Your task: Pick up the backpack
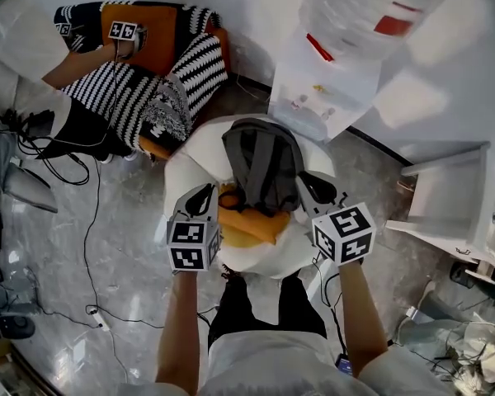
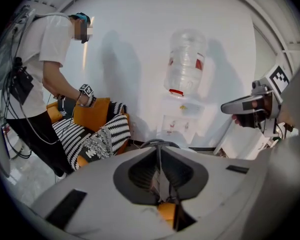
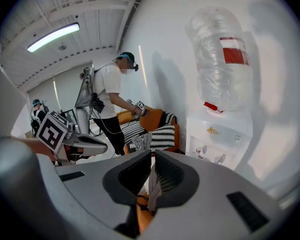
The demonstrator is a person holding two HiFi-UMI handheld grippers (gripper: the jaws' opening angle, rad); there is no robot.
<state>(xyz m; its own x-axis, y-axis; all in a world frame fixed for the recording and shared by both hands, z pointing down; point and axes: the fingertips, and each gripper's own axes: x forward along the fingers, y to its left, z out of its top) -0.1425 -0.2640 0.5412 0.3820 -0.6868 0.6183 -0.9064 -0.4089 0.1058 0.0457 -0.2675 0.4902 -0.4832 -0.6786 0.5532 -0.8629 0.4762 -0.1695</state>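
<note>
A grey backpack (image 1: pixel 262 162) with an orange part (image 1: pixel 249 224) rests on a round white seat (image 1: pixel 184 162) right in front of me. My left gripper (image 1: pixel 204 196) is at its lower left corner, and the left gripper view shows a grey strap (image 2: pixel 161 183) pinched between the nearly closed jaws of the left gripper (image 2: pixel 158 149). My right gripper (image 1: pixel 312 186) is at the lower right corner. In the right gripper view, the right gripper (image 3: pixel 153 154) has its jaws shut on another grey strap (image 3: pixel 152 188). Both grippers point forward and down.
A water dispenser (image 1: pixel 326 85) with a big bottle stands against the wall behind the seat. An orange armchair with a striped blanket (image 1: pixel 169 64) is at the back left, with another person (image 1: pixel 16 48) beside it. Cables (image 1: pixel 87 246) lie on the floor; white furniture (image 1: pixel 454 205) stands right.
</note>
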